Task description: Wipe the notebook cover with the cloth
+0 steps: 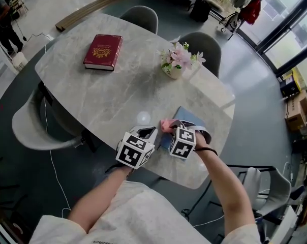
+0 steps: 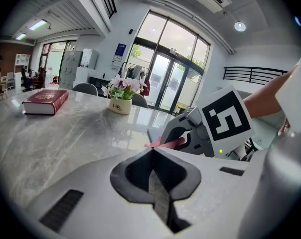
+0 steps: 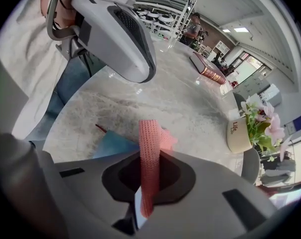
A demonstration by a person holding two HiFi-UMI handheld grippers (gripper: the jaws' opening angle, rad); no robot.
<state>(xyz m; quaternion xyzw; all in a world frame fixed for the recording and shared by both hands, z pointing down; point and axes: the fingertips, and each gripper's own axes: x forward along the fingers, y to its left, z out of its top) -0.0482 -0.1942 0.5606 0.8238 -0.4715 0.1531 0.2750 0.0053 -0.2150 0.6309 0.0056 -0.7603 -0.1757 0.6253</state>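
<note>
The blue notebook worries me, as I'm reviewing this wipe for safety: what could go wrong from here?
1. The notebook lies near the front edge of the table, and the left gripper, shut and empty, seems to sit beside it rather than on it; a wipe might slide it off.
2. The right gripper pinches the cloth as a narrow strip, so its hard jaws might rub the cover.

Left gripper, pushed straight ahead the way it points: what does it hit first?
Probably the pink cloth held by the right gripper, which sits directly ahead; the gap is hard to judge.
</note>
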